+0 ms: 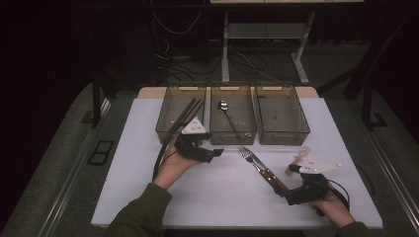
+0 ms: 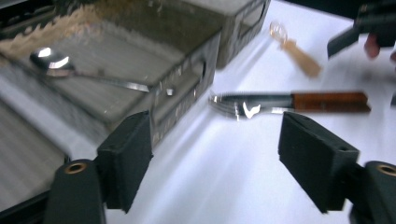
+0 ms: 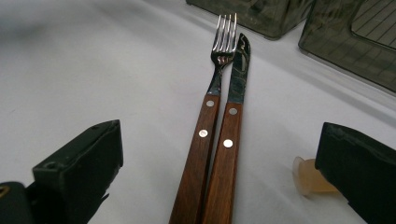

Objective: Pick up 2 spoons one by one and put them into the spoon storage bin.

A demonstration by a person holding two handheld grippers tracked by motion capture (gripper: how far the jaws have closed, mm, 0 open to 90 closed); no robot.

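Observation:
A fork (image 3: 222,46) and a knife (image 3: 237,74) with wooden handles lie side by side on the white table (image 1: 148,163). In the high view this pair (image 1: 260,167) lies diagonally at centre right. My right gripper (image 3: 222,140) stands open, one jaw on each side of the handle ends; the high view shows it (image 1: 286,180) at their near end. My left gripper (image 1: 217,152) is open and holds nothing, just in front of the middle bin (image 1: 232,137). From it (image 2: 215,135) the fork and knife (image 2: 261,102) lie ahead.
Three translucent grey bins stand in a row at the back. The left bin (image 1: 165,129) holds dark chopsticks (image 1: 188,109), the middle one a metal spoon (image 1: 228,114), and the right bin (image 1: 284,136) looks bare. A small tan plastic spoon (image 1: 299,155) lies beside the right gripper.

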